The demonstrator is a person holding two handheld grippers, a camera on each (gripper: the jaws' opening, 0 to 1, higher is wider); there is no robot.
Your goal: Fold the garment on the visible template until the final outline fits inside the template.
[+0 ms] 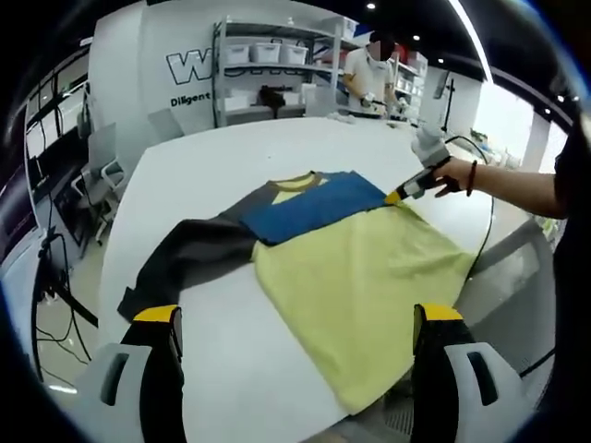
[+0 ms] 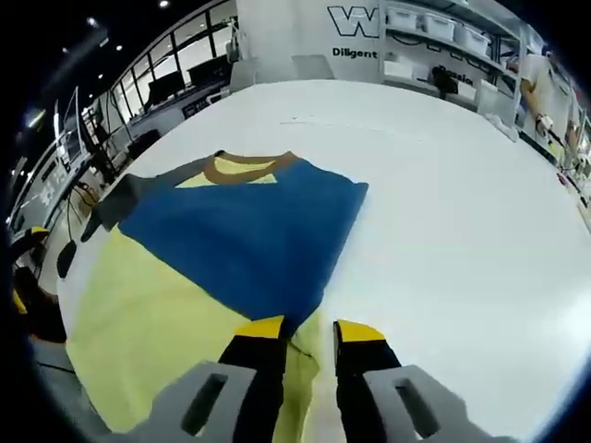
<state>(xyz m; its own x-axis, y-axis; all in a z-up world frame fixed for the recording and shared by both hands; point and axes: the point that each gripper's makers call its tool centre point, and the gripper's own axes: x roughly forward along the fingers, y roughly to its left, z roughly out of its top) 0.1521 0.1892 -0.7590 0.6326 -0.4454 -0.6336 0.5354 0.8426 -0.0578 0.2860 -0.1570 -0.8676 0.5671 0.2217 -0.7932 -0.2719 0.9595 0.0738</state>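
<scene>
Yellow-tipped jaws of the right gripper (image 2: 300,332) pinch the garment (image 2: 231,240) edge at six o'clock. Left gripper (image 1: 300,318) hangs wide open, empty, over the white table (image 1: 231,157); its view alone shows a dark sleeve (image 1: 185,258) at nine o'clock.

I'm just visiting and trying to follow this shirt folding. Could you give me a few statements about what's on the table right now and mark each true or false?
1. The shirt lies on a white table. True.
2. The shirt is one plain colour. False: it has yellow, blue and dark grey parts.
3. The right gripper is at the blue panel's edge. True.
4. The left gripper is clamped on the shirt. False: its jaws are wide apart, holding nothing.
5. A dark sleeve stretches out to one side. True.
</scene>
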